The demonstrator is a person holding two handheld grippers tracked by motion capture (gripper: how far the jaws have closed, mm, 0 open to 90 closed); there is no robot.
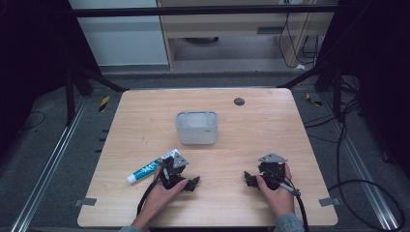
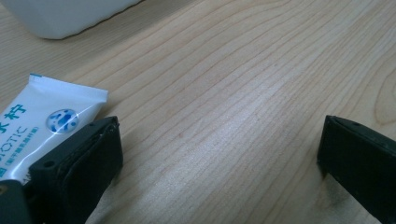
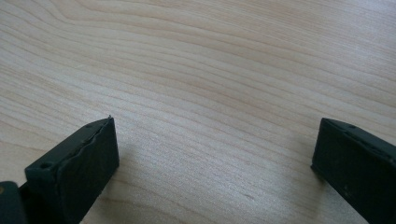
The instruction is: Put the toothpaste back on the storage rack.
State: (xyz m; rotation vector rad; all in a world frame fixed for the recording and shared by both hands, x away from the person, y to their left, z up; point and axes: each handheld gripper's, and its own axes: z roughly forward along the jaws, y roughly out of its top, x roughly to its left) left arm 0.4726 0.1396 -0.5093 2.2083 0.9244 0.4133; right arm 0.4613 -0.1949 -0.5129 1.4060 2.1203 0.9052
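Both grippers rest on the near table [image 1: 145,125], left gripper [image 2: 219,149] and right gripper [image 3: 212,154] jaws apart and empty; toothpaste tube [image 2: 42,121] lies just left of the left gripper, so pickup looks unstarted and next likely needs swinging left over the tube before closing.

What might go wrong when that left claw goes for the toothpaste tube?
The toothpaste tube lies outside the open left gripper, beside one jaw, so closing now would likely catch only air. Its flat, slippery crimped end may slide away. The white tub stands close behind, so a clumsy reach might bump it.

wooden table [image 1: 145,208], toothpaste tube [image 1: 145,170], white tub [image 1: 197,128]
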